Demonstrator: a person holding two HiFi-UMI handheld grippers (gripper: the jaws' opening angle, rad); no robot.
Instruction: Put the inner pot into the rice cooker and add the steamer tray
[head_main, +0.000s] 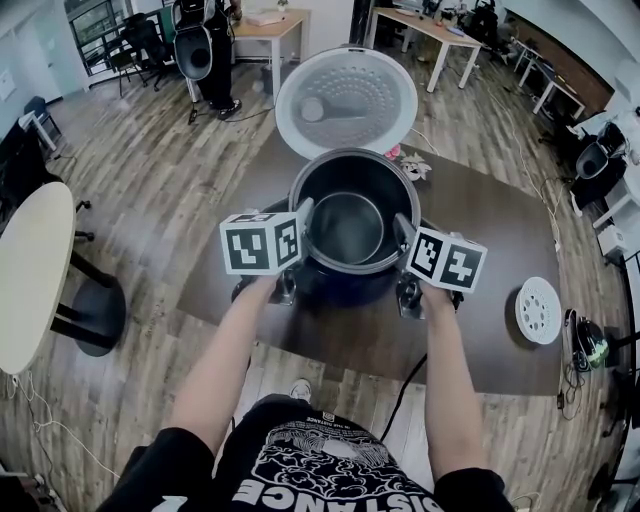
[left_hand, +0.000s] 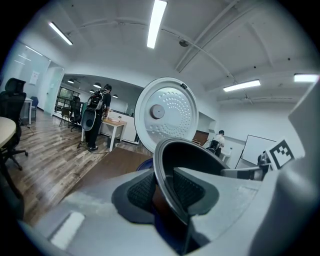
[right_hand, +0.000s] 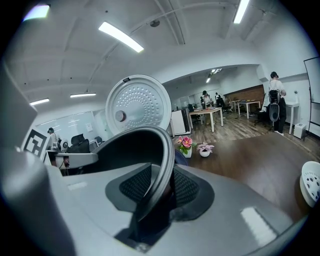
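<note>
- open office, wood floor, dark brown table (head_main: 480, 230); the rice cooker (head_main: 342, 286) stands mid-table with its lid (head_main: 346, 100) swung up behind it.
- the inner pot (head_main: 350, 215) sits over the cooker's mouth, apparently part way in; cannot tell whether it is seated.
- the left gripper (left_hand: 161, 192) pinches the pot's rim on the cooker's left side, one pad inside the wall and one outside. the right gripper (right_hand: 159, 187) pinches the rim the same way on the cooker's right.
- risk: both holds are on a thin rim only. if one pad slips, the pot would likely tip and wedge against the cooker's wall.
- risk: uneven lowering could cock the pot, and the outer jaws may get caught between rim and cooker mouth.
- risk: the raised lid is close behind the cooker, so a backward swing could knock it.
- the steamer tray (head_main: 538, 310) lies well right of the cooker, near the table edge. a careless reach could push it off.
- count: one cooker, one inner pot, one steamer tray, two grippers, two small flower pots (right_hand: 194, 146) behind the cooker.
</note>
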